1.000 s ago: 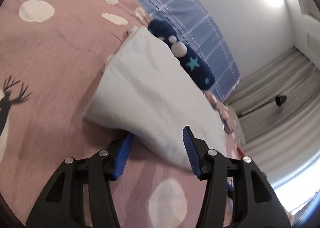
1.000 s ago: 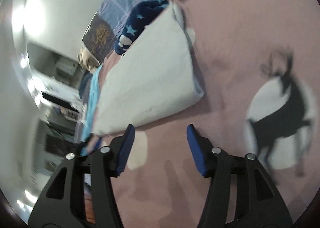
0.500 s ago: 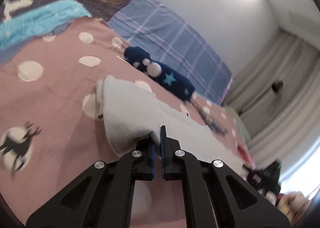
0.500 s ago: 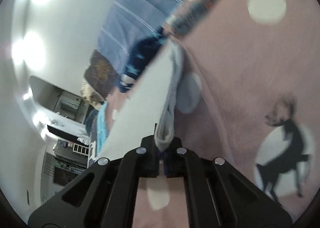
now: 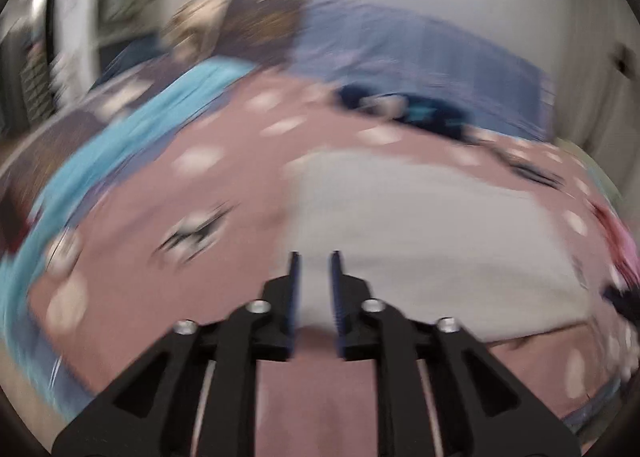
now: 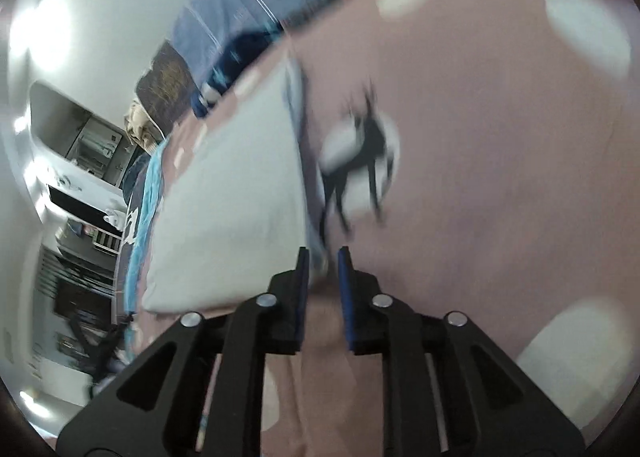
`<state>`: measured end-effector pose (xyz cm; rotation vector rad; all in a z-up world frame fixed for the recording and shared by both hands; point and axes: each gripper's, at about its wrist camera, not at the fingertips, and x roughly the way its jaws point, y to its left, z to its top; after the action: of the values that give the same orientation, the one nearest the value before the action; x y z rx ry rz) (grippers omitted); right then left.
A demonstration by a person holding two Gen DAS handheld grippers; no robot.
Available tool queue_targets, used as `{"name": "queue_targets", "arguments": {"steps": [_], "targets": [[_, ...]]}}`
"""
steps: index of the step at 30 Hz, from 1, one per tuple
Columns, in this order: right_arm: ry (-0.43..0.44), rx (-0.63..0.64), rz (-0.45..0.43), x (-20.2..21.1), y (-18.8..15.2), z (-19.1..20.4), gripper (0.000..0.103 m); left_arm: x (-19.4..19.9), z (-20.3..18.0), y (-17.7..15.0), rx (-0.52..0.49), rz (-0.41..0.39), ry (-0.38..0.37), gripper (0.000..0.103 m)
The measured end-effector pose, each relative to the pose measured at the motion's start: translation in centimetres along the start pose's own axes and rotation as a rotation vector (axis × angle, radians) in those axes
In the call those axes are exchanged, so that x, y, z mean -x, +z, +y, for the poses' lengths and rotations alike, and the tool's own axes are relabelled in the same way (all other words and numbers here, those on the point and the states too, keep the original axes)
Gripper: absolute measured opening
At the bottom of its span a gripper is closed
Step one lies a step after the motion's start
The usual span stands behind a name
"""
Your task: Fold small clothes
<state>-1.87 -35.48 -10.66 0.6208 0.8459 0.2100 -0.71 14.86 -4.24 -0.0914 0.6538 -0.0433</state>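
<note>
One white garment [image 5: 420, 233] lies flat on the pink bedspread [image 5: 168, 265], folded into a broad panel. Both views are motion-blurred.

Left gripper [image 5: 316, 269]: jaws have just been opening and now stand a narrow gap apart. The garment's near edge shows through the gap, but the pads do not appear to press on it; nothing held.

Right gripper [image 6: 323, 263]: jaws likewise have just been opening, narrow gap. The garment's near corner [image 6: 240, 193] sits in line with the gap at the fingertips; blur hides whether cloth touches a pad, but no pinch is visible.

Count on the bed: one white garment; one dark navy item with star print [image 5: 404, 111] lying beyond it, apart from it; one turquoise blanket strip [image 5: 132, 129] along the bedspread's left side; one blue checked sheet [image 5: 408, 53] against the wall. One black deer print on a white disc [image 6: 360, 153] shows just right of the garment in the right wrist view. Pale dots on the bedspread are too smeared to count.
</note>
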Motion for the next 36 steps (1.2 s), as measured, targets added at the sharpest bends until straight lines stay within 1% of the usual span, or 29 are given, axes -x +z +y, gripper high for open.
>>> {"name": "queue_targets", "arguments": {"steps": [1,2,3,5,6,8,9,10,12,13,15,17,20,21,23,25,26,27,28,29,31,36], "targets": [[-0.004,0.029,-0.027,0.3,0.6,0.4,0.023,-0.4,-2.8,0.5,-0.042,-0.002,-0.058,0.029],[0.002,0.046,-0.048,0.3,1.1,0.7,0.023,-1.1,-5.0,0.8,-0.07,0.012,-0.115,0.029],[0.017,0.052,-0.067,0.2,1.6,0.7,0.023,-2.0,-8.6,0.7,-0.112,0.049,-0.211,0.029],[0.05,0.034,-0.082,0.1,1.8,0.0,0.023,-3.9,-14.2,-0.1,-0.196,0.12,-0.331,0.029],[0.074,0.014,-0.083,-0.1,1.8,-0.6,0.023,-4.8,-17.9,-0.8,-0.273,0.162,-0.383,0.029],[0.089,-0.001,-0.073,-0.2,1.7,-1.7,0.023,-5.6,-23.2,-2.1,-0.399,0.198,-0.441,0.031],[0.092,-0.005,-0.065,-0.1,1.7,-2.4,0.023,-5.9,-26.0,-2.9,-0.466,0.21,-0.471,0.035],[0.091,-0.005,-0.062,0.0,1.7,-2.9,0.023,-6.0,-28.0,-3.4,-0.515,0.218,-0.489,0.036],[0.088,-0.003,-0.059,0.1,2.1,-3.4,0.023,-6.7,-31.4,-4.5,-0.598,0.236,-0.504,0.038],[0.087,-0.003,-0.061,0.2,2.2,-3.6,0.024,-6.9,-32.6,-5.1,-0.628,0.243,-0.503,0.041],[0.086,-0.002,-0.065,0.5,2.5,-4.3,0.026,-7.6,-33.7,-5.9,-0.661,0.257,-0.492,0.045],[0.08,0.0,-0.065,0.5,2.9,-5.0,0.029,-8.2,-34.7,-6.3,-0.689,0.266,-0.479,0.045],[0.085,-0.002,-0.053,0.3,3.3,-5.7,0.03,-7.5,-35.1,-7.4,-0.755,0.241,-0.459,0.045],[0.094,0.0,-0.045,0.0,3.4,-5.8,0.03,-7.4,-35.2,-7.6,-0.772,0.234,-0.445,0.047],[0.109,0.016,-0.028,-0.4,3.6,-5.6,0.03,-7.5,-35.1,-7.8,-0.777,0.226,-0.406,0.047],[0.133,0.045,-0.008,-1.0,3.5,-5.1,0.032,-8.2,-35.2,-7.6,-0.765,0.216,-0.351,0.046],[0.144,0.053,0.0,-1.2,3.4,-4.9,0.033,-8.6,-34.8,-7.2,-0.746,0.218,-0.326,0.042],[0.148,0.057,0.009,-1.5,3.3,-4.8,0.036,-8.8,-34.5,-6.7,-0.72,0.228,-0.323,0.029],[0.15,0.057,0.015,-1.7,3.2,-4.8,0.037,-9.0,-33.8,-6.0,-0.669,0.247,-0.332,0.02],[0.151,0.056,0.018,-1.7,3.1,-5.0,0.038,-9.0,-33.0,-5.4,-0.62,0.256,-0.34,0.017],[0.154,0.048,0.024,-1.8,2.9,-5.2,0.038,-8.8,-31.9,-4.6,-0.562,0.255,-0.344,0.015],[0.161,0.059,0.042,-2.0,2.8,-5.0,0.038,-8.1,-30.5,-4.1,-0.521,0.24,-0.341,0.015]]}}
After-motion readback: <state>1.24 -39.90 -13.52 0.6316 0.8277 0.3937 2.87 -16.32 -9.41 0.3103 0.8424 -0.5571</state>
